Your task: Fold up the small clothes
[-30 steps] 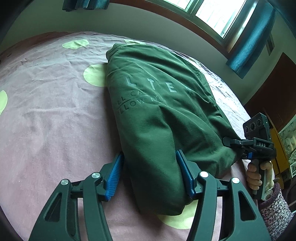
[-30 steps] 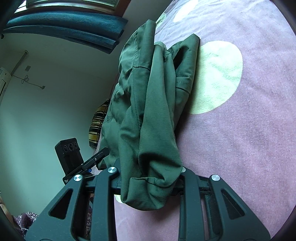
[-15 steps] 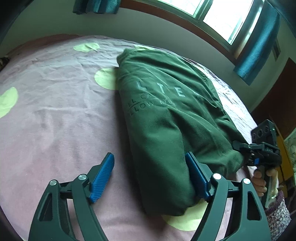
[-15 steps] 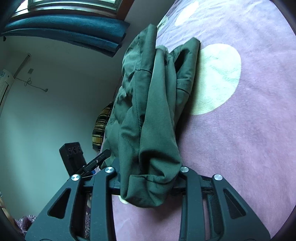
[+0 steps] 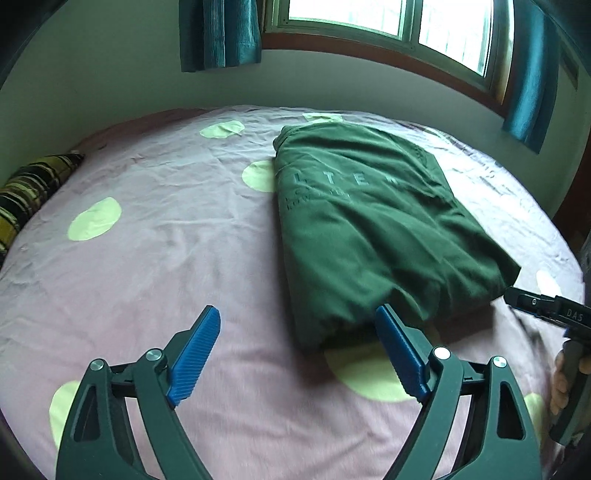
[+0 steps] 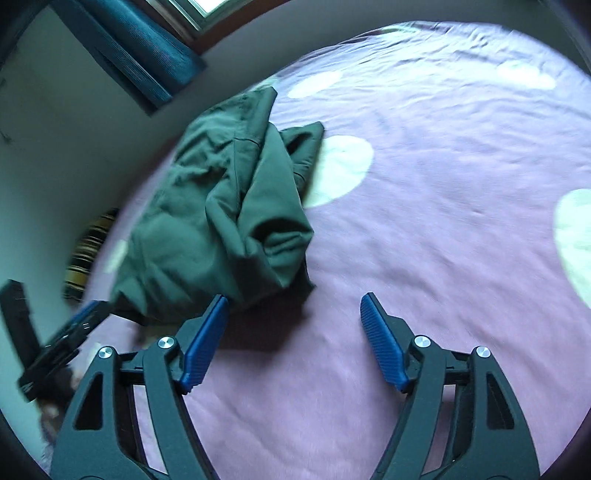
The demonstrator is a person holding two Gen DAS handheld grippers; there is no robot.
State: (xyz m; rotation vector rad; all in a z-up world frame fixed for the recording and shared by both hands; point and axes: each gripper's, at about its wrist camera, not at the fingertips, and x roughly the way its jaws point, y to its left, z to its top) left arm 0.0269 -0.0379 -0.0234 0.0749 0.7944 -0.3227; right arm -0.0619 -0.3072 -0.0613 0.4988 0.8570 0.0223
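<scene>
Garment: a dark green shirt (image 5: pixel 373 218) of soft, matte cloth, folded into a rough rectangle with creased, bunched layers along its near edge. It lies flat on the bed, right of centre in the left view.
Writing: faint tone-on-tone capitals across the shirt read "L T E"; the smaller lines below are too blurred to read.
Left tongs (image 5: pixel 299 354): dark plastic arms with ribbed blue pads (image 5: pixel 195 354). The jaws have just been opening and now stand wide, gripping nothing; the right pad sits just at the shirt's near corner.
Right tongs (image 6: pixel 291 339): same build, jaws just opened wide and empty; the shirt (image 6: pixel 225 218) lies just beyond the left pad. In the left view its handle shows white letters "DAS".
Hand (image 5: pixel 561 384): fingers wrapped round the right tongs' handle, at the frame edge.
Surface: a bed sheet (image 5: pixel 166 236), pinkish mauve, lightly wrinkled, printed with large pale yellow-green dots.
Pillow (image 5: pixel 29 188): striped yellow and black, at the bed's left edge.
Room: pale wall, wood-framed window (image 5: pixel 388 22), ribbed teal curtains (image 5: pixel 221 33) at either side.
</scene>
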